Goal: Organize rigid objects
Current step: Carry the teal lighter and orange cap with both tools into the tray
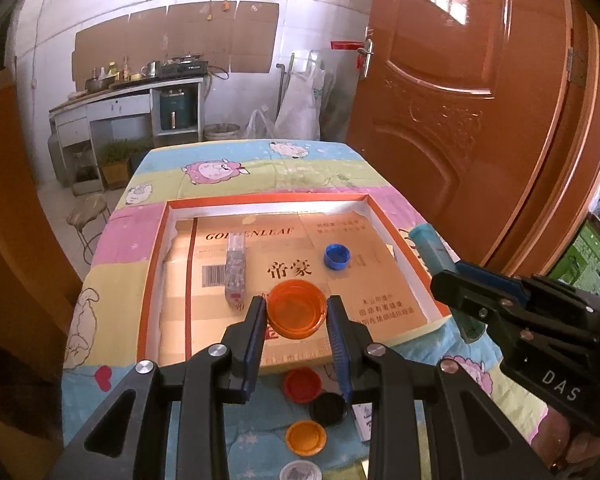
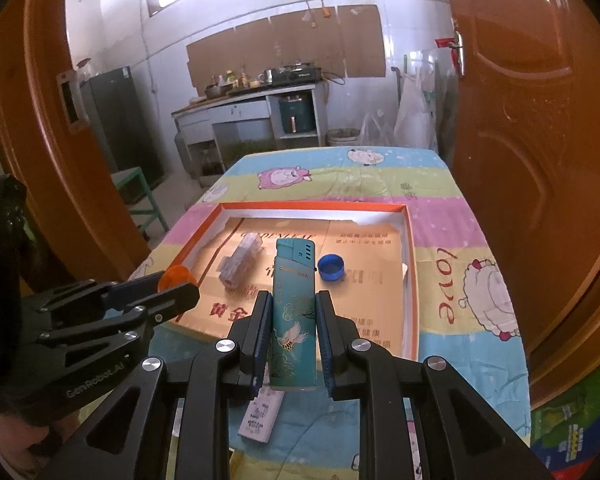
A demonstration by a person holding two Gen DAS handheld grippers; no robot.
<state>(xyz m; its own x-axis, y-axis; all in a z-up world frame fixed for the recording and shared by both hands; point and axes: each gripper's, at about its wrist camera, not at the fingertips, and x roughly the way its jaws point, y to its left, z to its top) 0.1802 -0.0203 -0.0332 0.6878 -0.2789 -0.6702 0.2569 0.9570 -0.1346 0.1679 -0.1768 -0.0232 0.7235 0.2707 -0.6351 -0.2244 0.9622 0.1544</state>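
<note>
My left gripper [image 1: 297, 309] is shut on an orange bottle cap [image 1: 296, 314] and holds it over the near part of the shallow orange-rimmed box [image 1: 152, 276]. My right gripper [image 2: 293, 308] is shut on a teal lighter [image 2: 293, 320], held lengthwise above the box's near edge [image 2: 410, 280]. Inside the box lie a blue cap [image 1: 337, 256] and a clear plastic tube [image 1: 235, 276]; both also show in the right wrist view, the cap [image 2: 331, 267] and the tube [image 2: 242, 260]. The right gripper shows at the right of the left wrist view [image 1: 452, 280].
On the cloth in front of the box lie a red cap [image 1: 302, 385], a black cap [image 1: 329, 409], an orange cap [image 1: 306, 437], a clear cap [image 1: 300, 472] and a small white packet [image 2: 260, 416]. An orange door [image 1: 480, 100] stands close on the right.
</note>
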